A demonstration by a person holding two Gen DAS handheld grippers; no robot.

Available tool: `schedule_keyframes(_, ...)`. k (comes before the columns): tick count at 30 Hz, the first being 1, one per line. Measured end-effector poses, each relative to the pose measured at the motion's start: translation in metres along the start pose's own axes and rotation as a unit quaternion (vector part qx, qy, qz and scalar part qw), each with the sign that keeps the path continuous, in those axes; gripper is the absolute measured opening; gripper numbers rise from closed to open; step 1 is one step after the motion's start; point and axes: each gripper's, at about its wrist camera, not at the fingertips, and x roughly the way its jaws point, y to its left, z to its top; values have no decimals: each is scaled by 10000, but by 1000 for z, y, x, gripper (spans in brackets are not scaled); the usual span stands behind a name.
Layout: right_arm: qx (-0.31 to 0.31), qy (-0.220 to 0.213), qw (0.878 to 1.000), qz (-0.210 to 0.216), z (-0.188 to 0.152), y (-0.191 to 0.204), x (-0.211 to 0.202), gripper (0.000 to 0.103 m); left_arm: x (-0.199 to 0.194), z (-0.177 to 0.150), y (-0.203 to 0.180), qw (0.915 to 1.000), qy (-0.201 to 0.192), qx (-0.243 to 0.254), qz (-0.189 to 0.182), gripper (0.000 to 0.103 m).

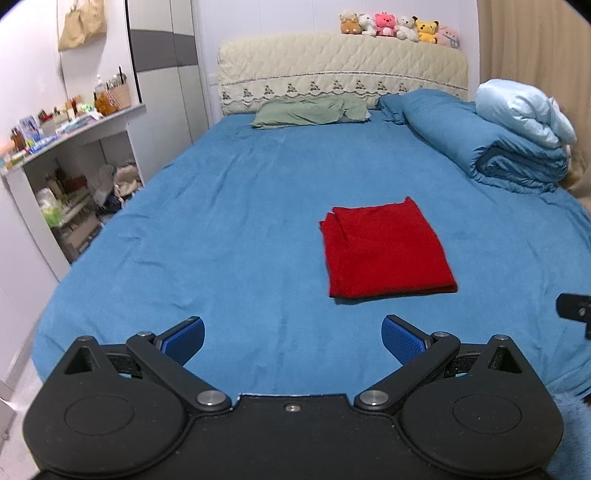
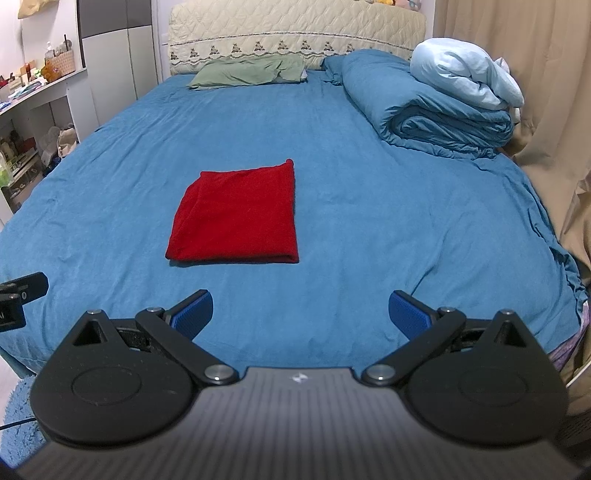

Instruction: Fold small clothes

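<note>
The red cloth point(image 1: 388, 249) lay folded mid-bed point(image 1: 229, 206), its edges apparently flush, at one o'clock from the left gripper point(image 1: 293, 338) and eleven from the right gripper point(image 2: 301, 314). Both grippers' fingers were spread, holding nothing, over bare sheet.

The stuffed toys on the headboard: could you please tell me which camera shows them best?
The left wrist view: the stuffed toys sit in a full row along the headboard. The right wrist view crops them at its top edge.
</note>
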Motion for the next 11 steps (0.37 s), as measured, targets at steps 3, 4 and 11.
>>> schedule_keyframes(3,23,-6,10000,-13,1,-1,-1,103,-1,-1,2,10000,-52,-38,-38,103)
schedule_keyframes(4,29,-11,10000,-17,1,-1,-1,103,-1,-2,3,9999,-45,-76,-77,103)
schedule_keyframes(11,47,-18,10000,-16,2,-2,-1,103,-1,-1,6,9997,-65,-129,-180,103)
